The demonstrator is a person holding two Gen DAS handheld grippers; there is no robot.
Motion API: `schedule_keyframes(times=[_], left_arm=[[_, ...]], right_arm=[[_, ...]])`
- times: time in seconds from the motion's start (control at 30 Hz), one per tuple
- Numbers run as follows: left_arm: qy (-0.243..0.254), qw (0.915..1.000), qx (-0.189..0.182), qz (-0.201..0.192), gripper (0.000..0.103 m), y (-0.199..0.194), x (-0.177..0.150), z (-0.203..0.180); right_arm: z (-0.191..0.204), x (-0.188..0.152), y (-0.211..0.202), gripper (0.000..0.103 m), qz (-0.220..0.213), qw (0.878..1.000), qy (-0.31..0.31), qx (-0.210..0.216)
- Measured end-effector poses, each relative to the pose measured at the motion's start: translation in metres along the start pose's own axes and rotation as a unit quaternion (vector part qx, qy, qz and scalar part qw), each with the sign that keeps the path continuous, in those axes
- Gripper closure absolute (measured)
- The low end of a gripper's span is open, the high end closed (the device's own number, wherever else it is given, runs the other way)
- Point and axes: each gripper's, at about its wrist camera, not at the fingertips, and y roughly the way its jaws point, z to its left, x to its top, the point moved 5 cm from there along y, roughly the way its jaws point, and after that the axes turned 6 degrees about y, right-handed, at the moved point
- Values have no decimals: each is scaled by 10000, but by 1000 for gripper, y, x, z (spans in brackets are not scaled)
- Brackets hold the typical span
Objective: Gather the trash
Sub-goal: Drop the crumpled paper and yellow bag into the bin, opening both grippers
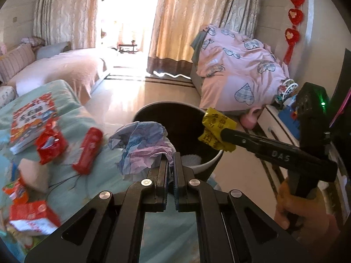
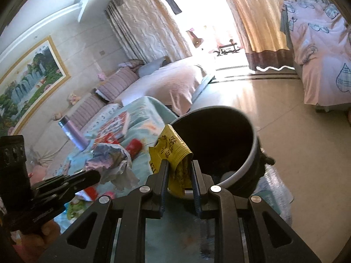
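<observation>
Bin (image 1: 210, 164) is my landmark: big round tub, dark inside, pale smooth rim, mouth open and tilted toward me so I can drop straight in; something pale sits at its bottom. Bed (image 1: 92, 153) just left of the bin, soft teal cover, more trash on it well left of the bin: two shiny red crinkled wrappers (image 1: 51, 145), a red-and-white pack (image 1: 33, 217), not yet collected I'd say. My left gripper (image 1: 171, 161), jaws closed tight on the paper wad (image 1: 140, 146), holds it at the bin's near-left rim, not yet over the mouth; wad is crumpled thin sheet, blue and lilac, loose folds, light, likely to snag or unfold on release. My right gripper (image 2: 178, 167), jaws clamped on the yellow packet (image 2: 170, 153), holds it at the bin's near rim; packet is glossy printed film, flat, creased, pinched at its lower end so most hangs free toward the opening.
</observation>
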Motion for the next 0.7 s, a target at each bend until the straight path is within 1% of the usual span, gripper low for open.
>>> schedule_keyframes(times=[0.13, 0.27, 0.53, 0.57, 0.6, 0.63, 0.7], left_arm=[[49, 10000, -84, -14, 100, 20, 17, -9], [88, 9998, -151, 23, 100, 34, 25, -16], [107, 9996, -178, 198, 99, 55, 20, -15], [81, 9996, -134, 240, 95, 56, 18, -14], [57, 9995, -117, 289, 87, 57, 17, -12], [26, 9994, -122, 308, 83, 57, 15, -11], [-2, 9996, -59, 286, 64, 53, 11, -8]], right_arm=[[-12, 13, 9, 83, 37, 9999, -49, -152], [-20, 24, 16, 83, 99, 9996, -98, -265], [-34, 33, 29, 82, 224, 9986, -143, -447], [-34, 33, 31, 80, 243, 9985, -148, -461], [-35, 33, 32, 77, 263, 9984, -154, -476], [-37, 33, 34, 71, 283, 9983, -153, -490], [-39, 32, 36, 60, 320, 9983, -130, -462]])
